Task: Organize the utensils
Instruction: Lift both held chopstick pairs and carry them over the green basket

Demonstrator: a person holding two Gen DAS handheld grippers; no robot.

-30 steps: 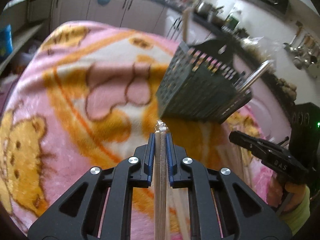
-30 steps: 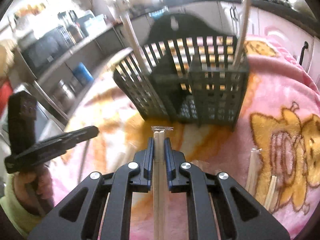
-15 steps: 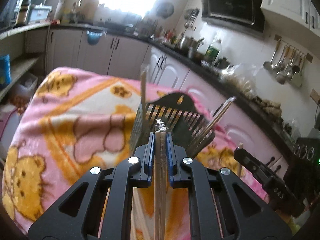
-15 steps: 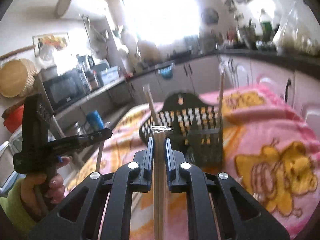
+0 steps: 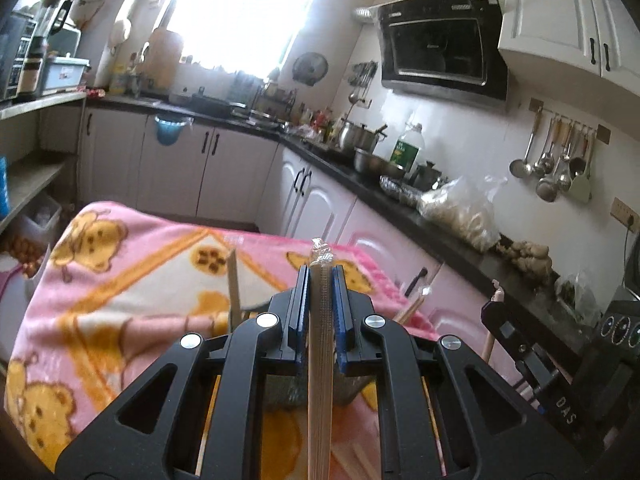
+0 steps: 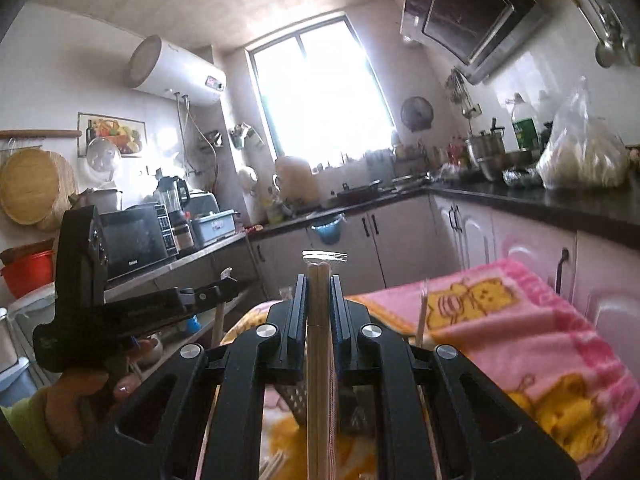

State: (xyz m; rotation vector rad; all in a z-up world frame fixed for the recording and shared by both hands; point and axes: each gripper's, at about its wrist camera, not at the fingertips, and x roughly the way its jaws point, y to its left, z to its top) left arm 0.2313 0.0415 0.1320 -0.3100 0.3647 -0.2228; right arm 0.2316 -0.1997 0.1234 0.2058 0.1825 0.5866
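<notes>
While both cameras tilt up toward the kitchen, each gripper pinches a plastic-wrapped pair of pale wooden chopsticks. The left gripper (image 5: pixel 320 300) clamps its pair (image 5: pixel 320 360) lengthwise between blue pads. The right gripper (image 6: pixel 319 304) clamps its own pair (image 6: pixel 319 360) likewise. Just below and beyond both sits the dark slotted utensil basket (image 6: pixel 296 398), mostly hidden, on a pink bear-print blanket (image 5: pixel 132 280), with loose sticks (image 5: pixel 234 288) standing in it.

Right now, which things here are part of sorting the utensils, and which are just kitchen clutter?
Part of the job:
wrapped chopsticks in left gripper
wrapped chopsticks in right gripper
dark utensil basket
chopsticks standing in it

Lying about:
pink bear blanket
hanging ladles
microwave
range hood
</notes>
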